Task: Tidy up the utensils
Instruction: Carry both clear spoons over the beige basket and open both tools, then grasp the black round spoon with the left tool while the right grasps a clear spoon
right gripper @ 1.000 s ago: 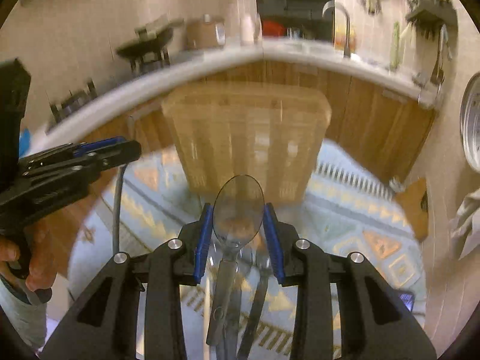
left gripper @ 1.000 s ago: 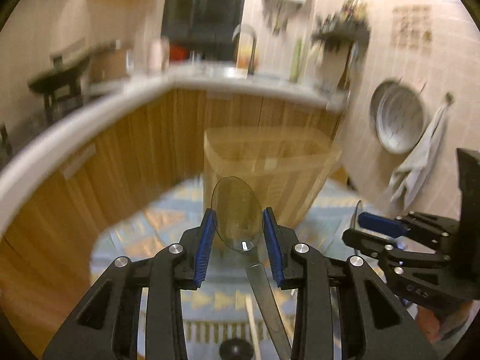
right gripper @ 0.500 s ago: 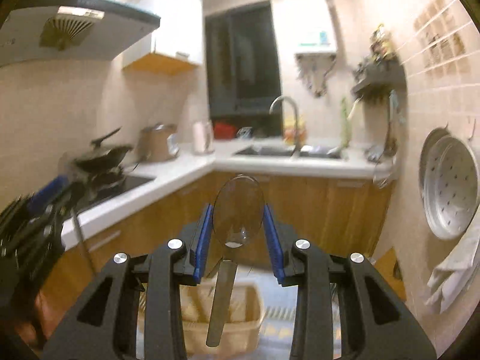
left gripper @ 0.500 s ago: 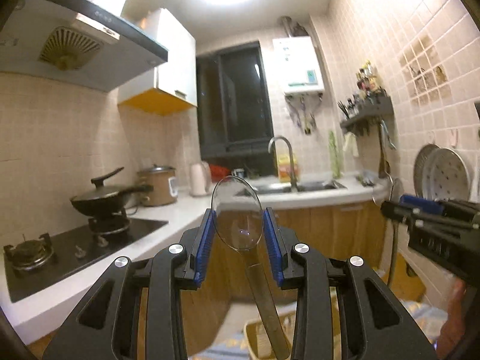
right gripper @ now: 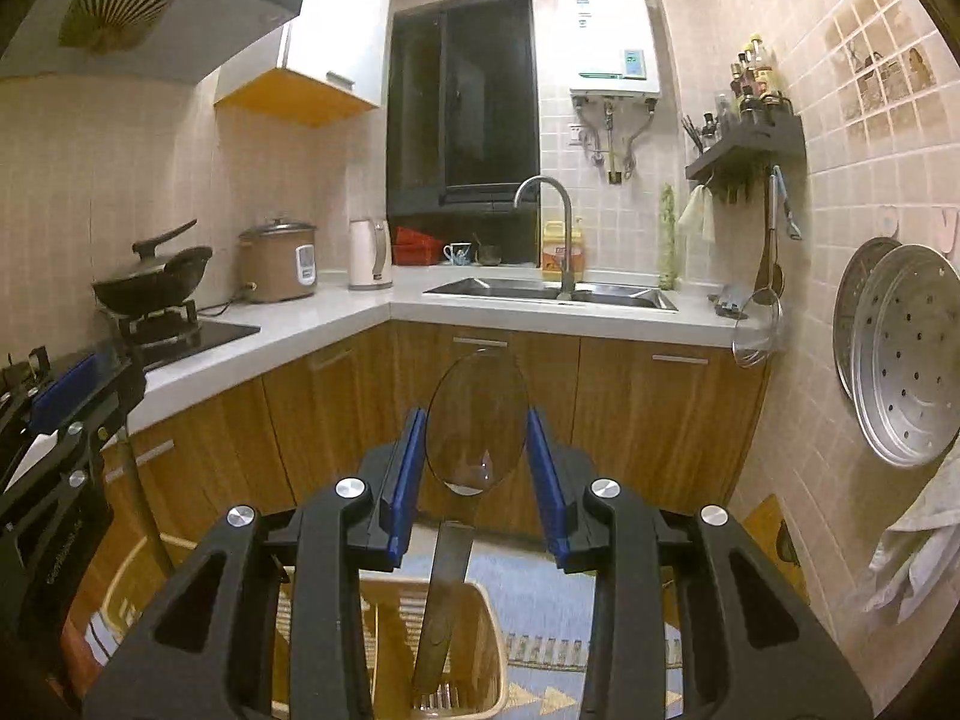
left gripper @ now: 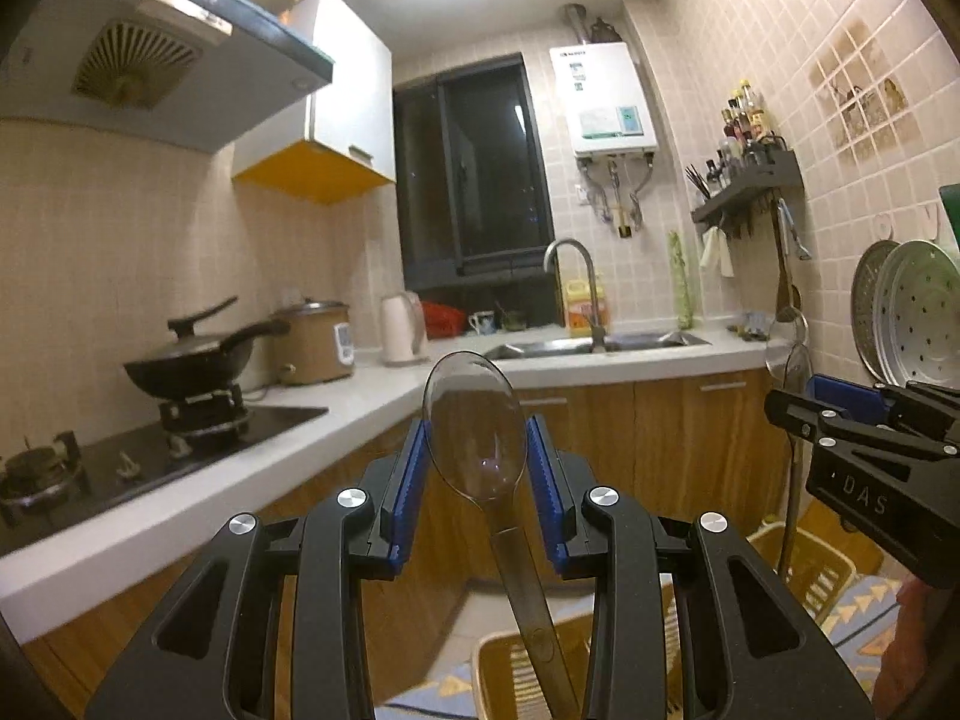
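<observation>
My left gripper (left gripper: 475,468) is shut on a clear smoky plastic spoon (left gripper: 474,420), bowl up between the blue pads, handle hanging down. My right gripper (right gripper: 475,468) is shut on a second clear plastic spoon (right gripper: 477,426), held the same way. Both are raised at chest height, facing the kitchen counter. The right gripper also shows at the right edge of the left wrist view (left gripper: 804,408). The left gripper shows at the left edge of the right wrist view (right gripper: 90,378). A woven basket (right gripper: 480,612) sits below on the floor.
An L-shaped white counter (left gripper: 372,402) runs ahead with a sink and tap (left gripper: 576,300), kettle (left gripper: 402,327), rice cooker (left gripper: 318,342) and wok on a stove (left gripper: 192,360). Steamer trays (right gripper: 900,354) hang on the right wall. A patterned rug (right gripper: 540,606) lies below.
Both grippers have tilted up from the basket and rug to face the counter and far wall, each still holding its spoon.
</observation>
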A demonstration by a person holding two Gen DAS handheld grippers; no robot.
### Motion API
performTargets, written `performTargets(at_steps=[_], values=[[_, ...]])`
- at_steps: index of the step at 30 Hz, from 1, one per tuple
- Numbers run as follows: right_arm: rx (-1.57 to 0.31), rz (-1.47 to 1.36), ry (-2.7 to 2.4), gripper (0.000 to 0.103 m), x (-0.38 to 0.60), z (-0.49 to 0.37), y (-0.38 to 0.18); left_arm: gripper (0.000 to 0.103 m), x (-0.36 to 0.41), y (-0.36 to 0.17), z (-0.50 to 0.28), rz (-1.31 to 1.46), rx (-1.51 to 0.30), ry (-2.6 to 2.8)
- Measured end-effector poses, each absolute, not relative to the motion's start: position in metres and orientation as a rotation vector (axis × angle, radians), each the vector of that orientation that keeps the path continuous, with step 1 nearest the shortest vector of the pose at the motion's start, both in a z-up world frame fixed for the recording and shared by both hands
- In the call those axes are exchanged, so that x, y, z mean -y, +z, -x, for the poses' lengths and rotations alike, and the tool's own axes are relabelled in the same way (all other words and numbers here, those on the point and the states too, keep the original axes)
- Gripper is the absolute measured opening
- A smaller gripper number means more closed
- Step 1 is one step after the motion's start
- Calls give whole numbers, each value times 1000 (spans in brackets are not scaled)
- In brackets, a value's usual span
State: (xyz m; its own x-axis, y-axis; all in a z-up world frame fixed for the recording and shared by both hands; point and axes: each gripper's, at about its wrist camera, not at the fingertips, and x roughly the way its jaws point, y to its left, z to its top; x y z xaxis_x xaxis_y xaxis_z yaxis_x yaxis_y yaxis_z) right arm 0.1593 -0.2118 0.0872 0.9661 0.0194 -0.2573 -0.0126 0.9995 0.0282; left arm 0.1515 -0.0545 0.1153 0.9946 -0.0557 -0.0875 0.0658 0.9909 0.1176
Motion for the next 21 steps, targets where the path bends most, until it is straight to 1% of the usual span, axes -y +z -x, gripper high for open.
performTargets(at_steps=[4, 5, 6, 7, 8, 11, 15, 18, 21], values=[[-261, -11, 38, 32, 207, -147, 83, 33, 50, 107, -150, -126, -105, -75], [-267, -10, 49, 33, 206, -144, 82, 34, 49, 106, -149, -125, -106, -81], [-275, -8, 58, 38, 205, -140, 81, 39, 48, 105, -146, -130, -109, -85], [-275, -10, 66, 56, 206, -139, 81, 43, 47, 104, -143, -136, -109, -86], [-273, -10, 75, 58, 205, -134, 81, 44, 46, 104, -140, -142, -106, -84], [-298, -15, 94, 58, 205, -124, 82, 44, 41, 105, -130, -144, -110, -89], [-397, -14, 114, 58, 205, -108, 84, 44, 25, 114, -115, -93, -150, -114], [-489, 13, 152, 58, 203, -91, 82, 44, 9, 123, -102, -41, -217, -153], [-611, 28, 207, 58, 200, -77, 71, 44, -5, 123, -89, 9, -327, -229]])
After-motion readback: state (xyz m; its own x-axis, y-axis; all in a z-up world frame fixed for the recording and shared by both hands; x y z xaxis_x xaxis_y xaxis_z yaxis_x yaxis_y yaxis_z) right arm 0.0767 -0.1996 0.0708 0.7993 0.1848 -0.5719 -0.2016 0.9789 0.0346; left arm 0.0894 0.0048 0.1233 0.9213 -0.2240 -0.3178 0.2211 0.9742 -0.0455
